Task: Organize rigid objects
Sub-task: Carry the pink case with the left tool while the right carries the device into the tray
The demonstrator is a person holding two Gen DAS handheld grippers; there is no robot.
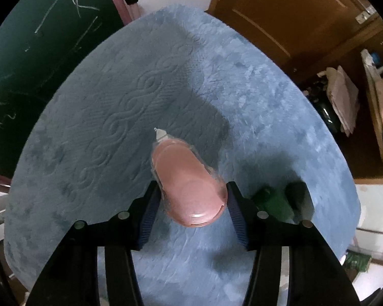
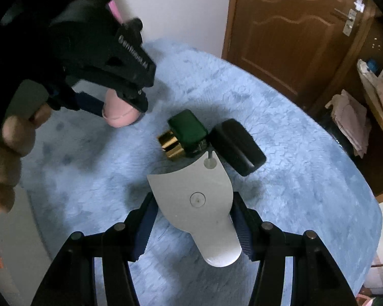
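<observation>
A pink, rounded tape dispenser [image 1: 189,186] with a clear shell and a white tip sits between the pads of my left gripper [image 1: 192,190], which is shut on it just above the blue plush cover [image 1: 102,117]. In the right wrist view the left gripper [image 2: 122,102] holds that pink dispenser [image 2: 118,117] at the upper left. My right gripper [image 2: 192,200] is shut on a flat white fan-shaped tool [image 2: 194,193], held over the cover. Just beyond its tip lie a green bottle [image 2: 189,130] with a gold cap [image 2: 171,145] and a black case [image 2: 237,145], side by side.
The blue plush cover [image 2: 306,178] lies over a round table. A brown door [image 2: 293,33] stands behind it, and a cluttered shelf [image 2: 370,107] is at the right. A chalkboard [image 1: 38,51] is at the left. A person's hand [image 2: 5,153] grips the left tool.
</observation>
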